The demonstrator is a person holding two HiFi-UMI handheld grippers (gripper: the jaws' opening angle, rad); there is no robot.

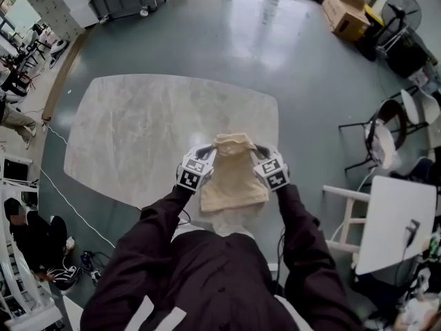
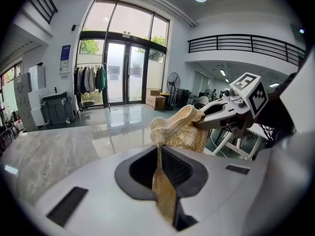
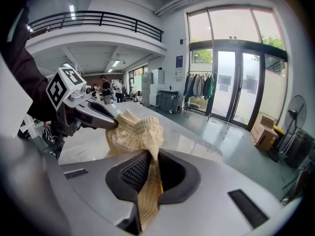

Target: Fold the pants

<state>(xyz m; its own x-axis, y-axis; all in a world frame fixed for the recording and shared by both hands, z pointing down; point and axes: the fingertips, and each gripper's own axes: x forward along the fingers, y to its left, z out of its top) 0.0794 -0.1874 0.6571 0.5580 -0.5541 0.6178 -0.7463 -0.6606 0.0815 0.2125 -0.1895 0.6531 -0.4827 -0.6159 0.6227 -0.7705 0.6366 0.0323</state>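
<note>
The pants (image 1: 233, 178) are a small tan checked pair, hanging in the air above the near edge of the marble table (image 1: 138, 129). My left gripper (image 1: 209, 154) is shut on the left end of the waistband. My right gripper (image 1: 256, 154) is shut on the right end, and the legs hang down toward me. In the left gripper view the pants (image 2: 177, 129) bunch past the jaws, with a strip pinched between them and the right gripper (image 2: 199, 123) holding the far end. In the right gripper view the pants (image 3: 135, 134) run across to the left gripper (image 3: 114, 124).
White chairs (image 1: 386, 140) and a white side table (image 1: 393, 219) stand on the right. A cable (image 1: 76, 209) trails over the floor at left. Cardboard boxes (image 1: 344, 12) and a fan (image 1: 400, 9) sit at the back right. A person (image 1: 31, 236) crouches at lower left.
</note>
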